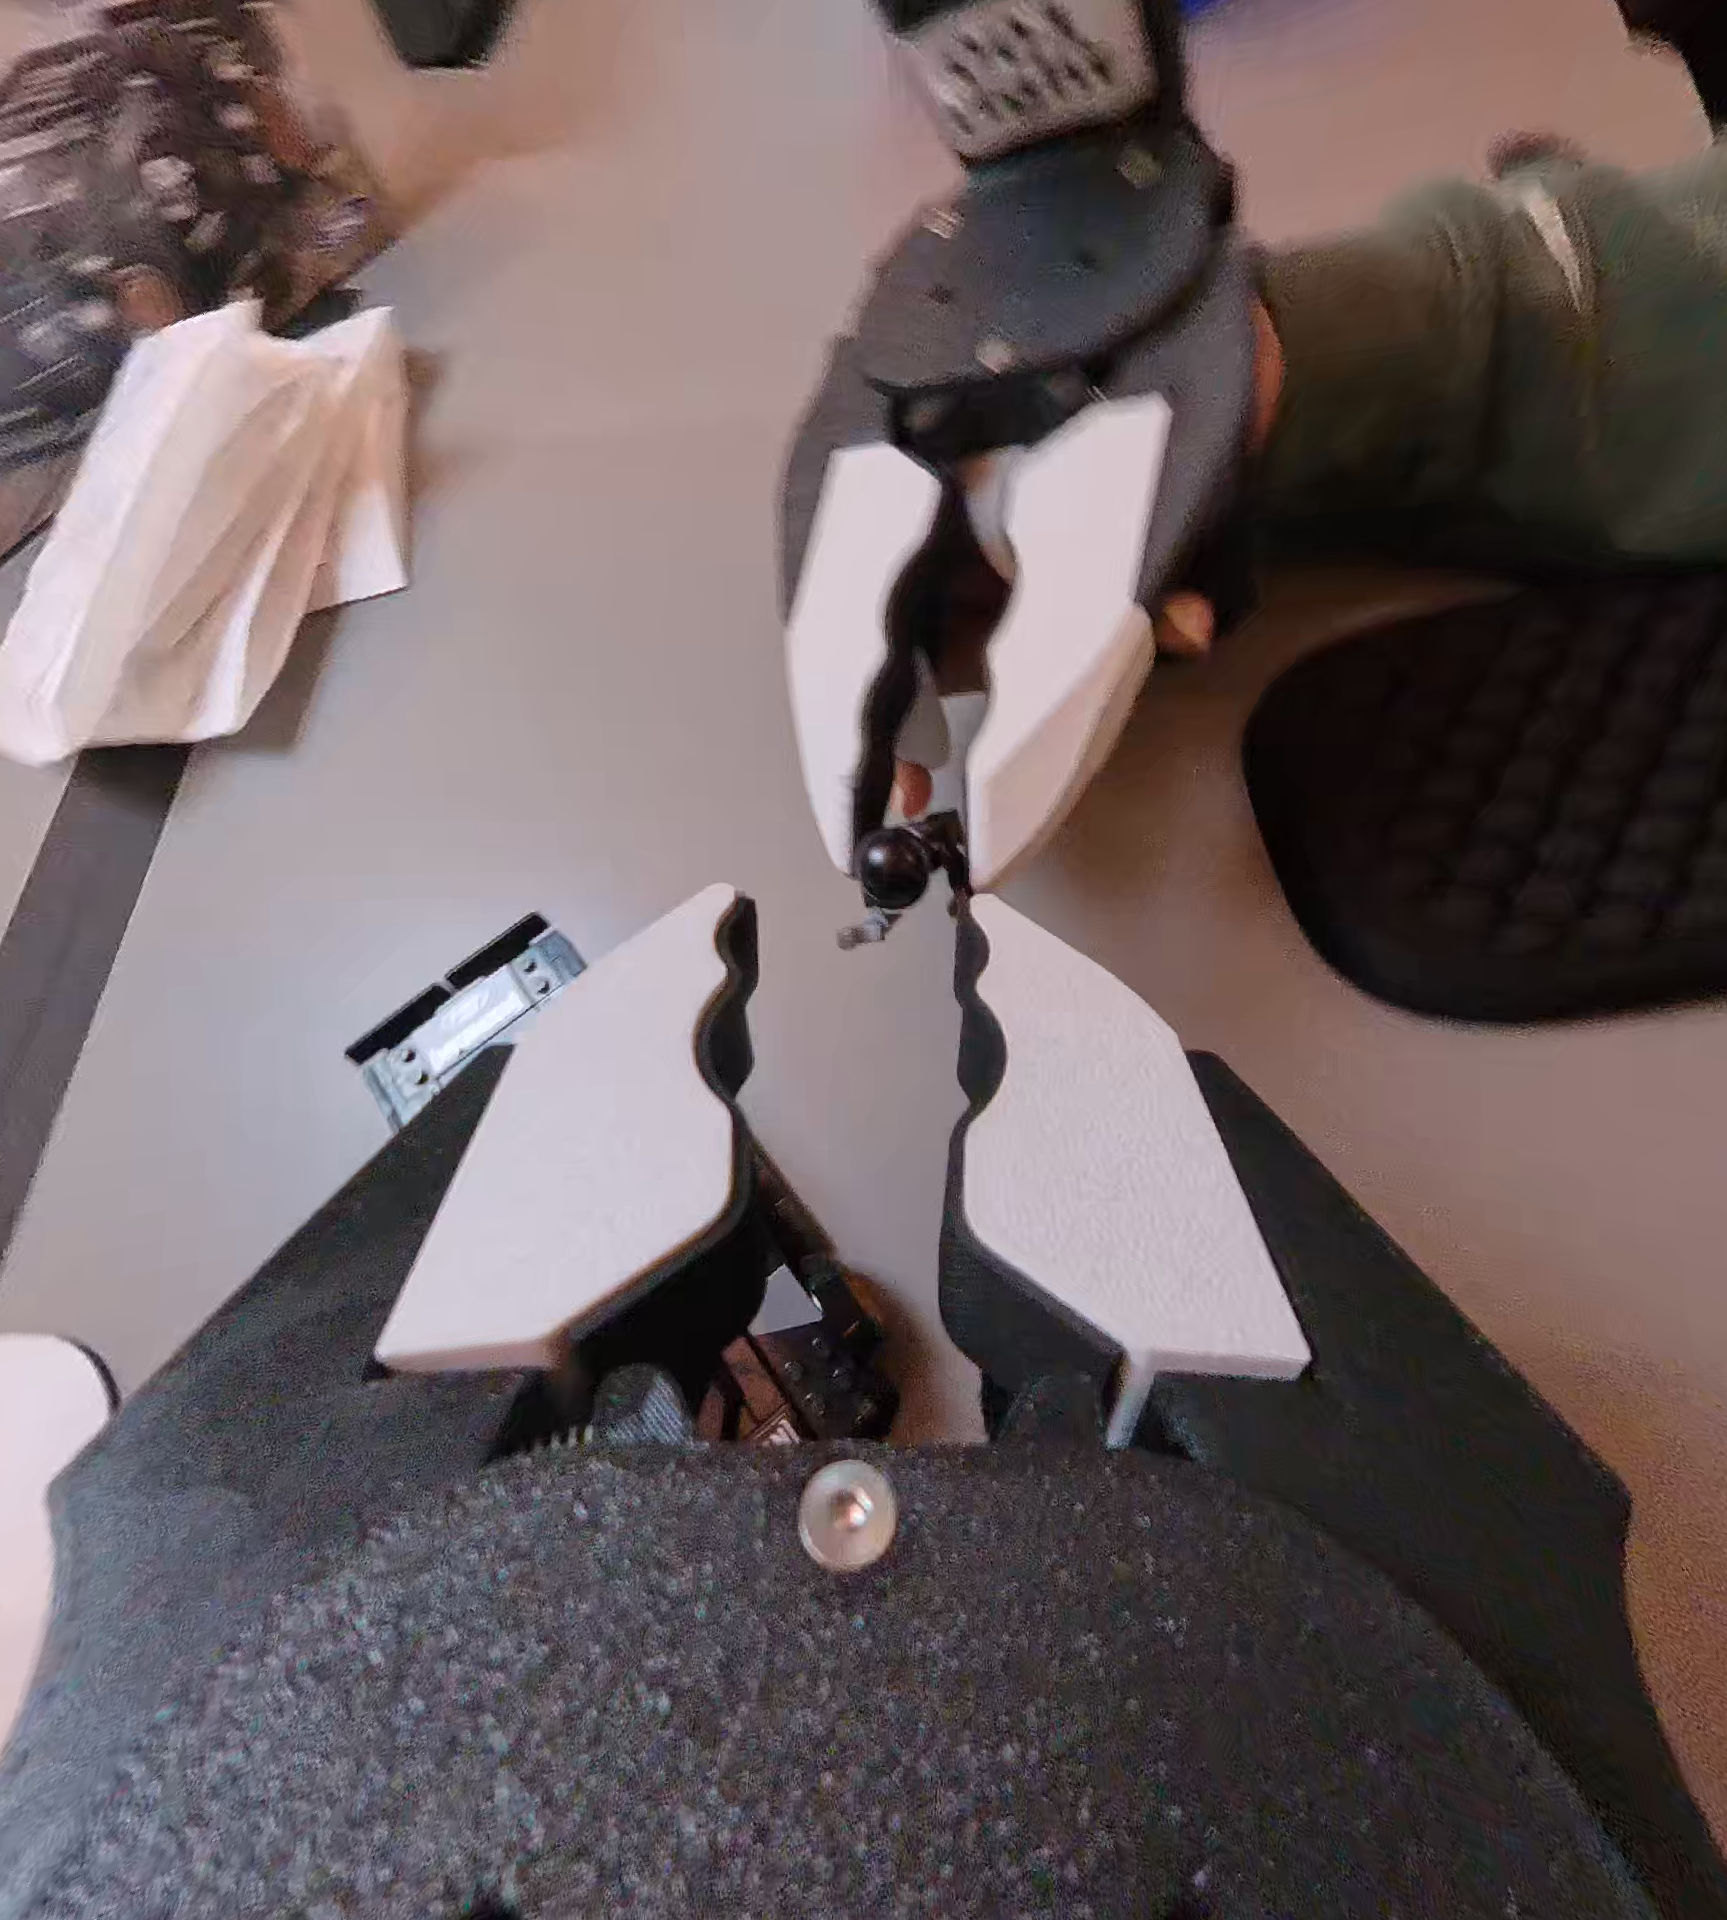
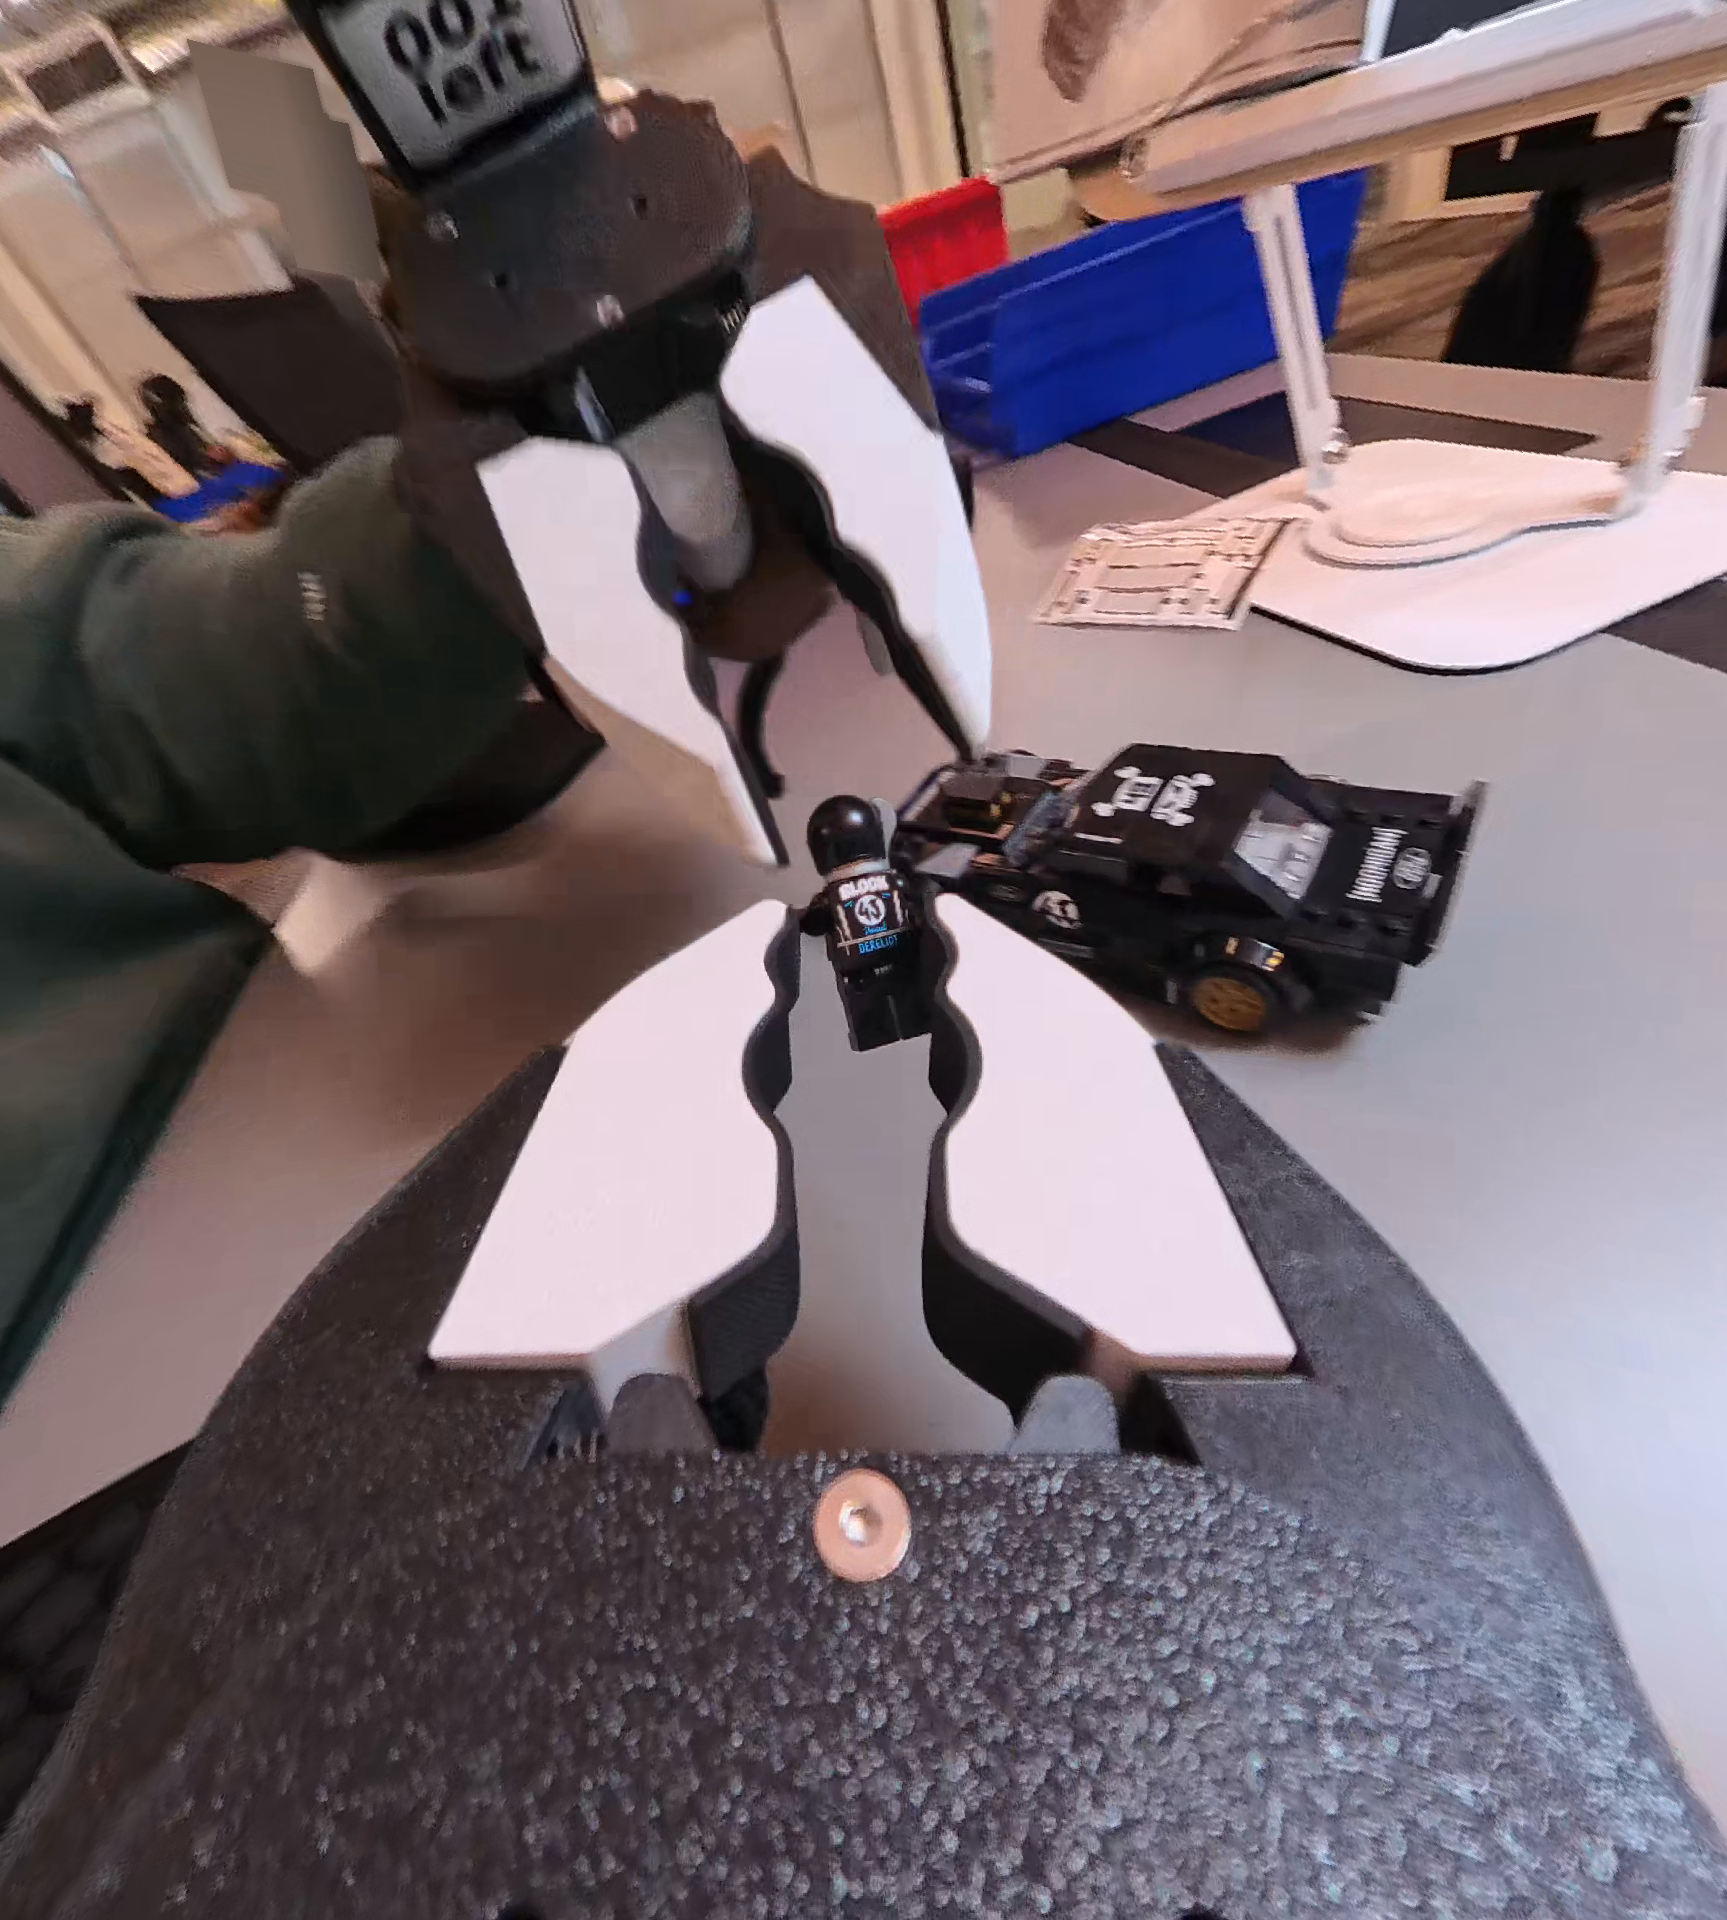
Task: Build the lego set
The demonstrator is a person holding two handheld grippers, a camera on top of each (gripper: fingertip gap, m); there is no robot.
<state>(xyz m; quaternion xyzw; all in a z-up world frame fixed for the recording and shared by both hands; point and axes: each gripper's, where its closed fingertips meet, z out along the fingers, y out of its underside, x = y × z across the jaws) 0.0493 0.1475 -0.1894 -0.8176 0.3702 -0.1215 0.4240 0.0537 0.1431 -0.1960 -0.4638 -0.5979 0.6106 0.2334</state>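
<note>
Grey tabletop (image 2: 1461,1195) under both claws; blue bins (image 2: 1129,312) at 12 o'clock in my right wrist view. My right gripper (image 2: 864,920) pinches the black minifigure (image 2: 869,925) at its fingertips, helmet up, clear of the table. My left gripper (image 1: 854,909) stands parted with nothing between its fingers (tips just beside the helmet). Black lego car (image 2: 1202,883) rests on the table at 2 o'clock of the figure, near. Crumpled white paper (image 1: 204,540) lies at 10 o'clock in the left view.
</note>
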